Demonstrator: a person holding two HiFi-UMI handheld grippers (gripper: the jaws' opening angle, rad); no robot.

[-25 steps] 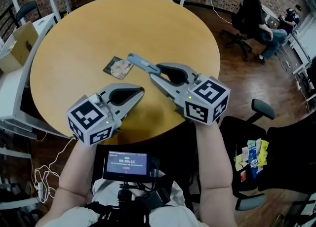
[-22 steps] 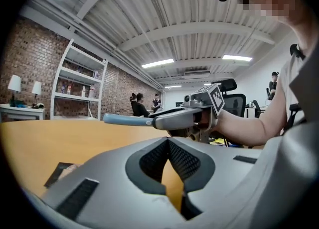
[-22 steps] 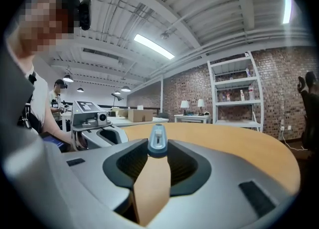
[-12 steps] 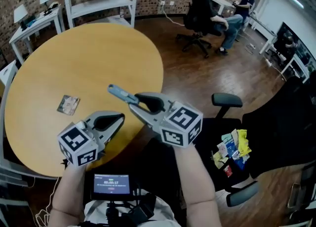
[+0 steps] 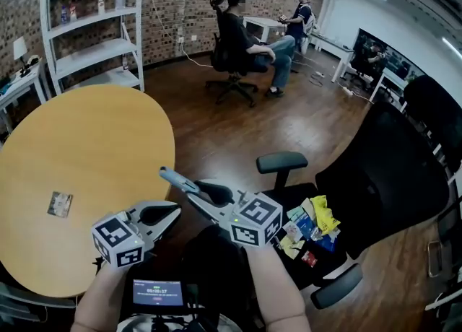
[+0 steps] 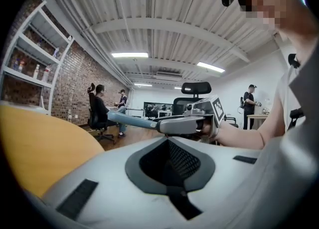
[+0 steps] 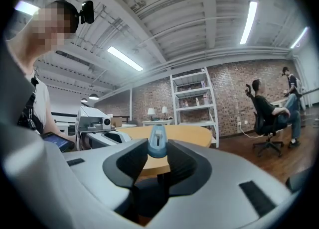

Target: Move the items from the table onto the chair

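Observation:
My right gripper (image 5: 195, 193) is shut on a long blue-grey item (image 5: 175, 180) that sticks out past its jaws toward the upper left. That blue item (image 7: 157, 142) shows end-on between the jaws in the right gripper view, and from the side as a blue bar (image 6: 130, 120) in the left gripper view. Beside it, my left gripper (image 5: 175, 211) is shut with nothing in it. The black office chair (image 5: 382, 186) stands to the right, with several colourful packets (image 5: 309, 226) on its seat. One small packet (image 5: 60, 203) lies on the round wooden table (image 5: 94, 150) at left.
The chair's near armrest (image 5: 281, 161) sits just right of my grippers. A white shelf unit (image 5: 94, 27) stands behind the table. Seated people (image 5: 245, 35) and desks are far back across the wooden floor (image 5: 216, 121). A small screen (image 5: 157, 294) hangs at the person's chest.
Both grippers have swung right, off the table and toward the chair, with the blue item still held. The table has slid to the left of the head view and the chair has come closer.

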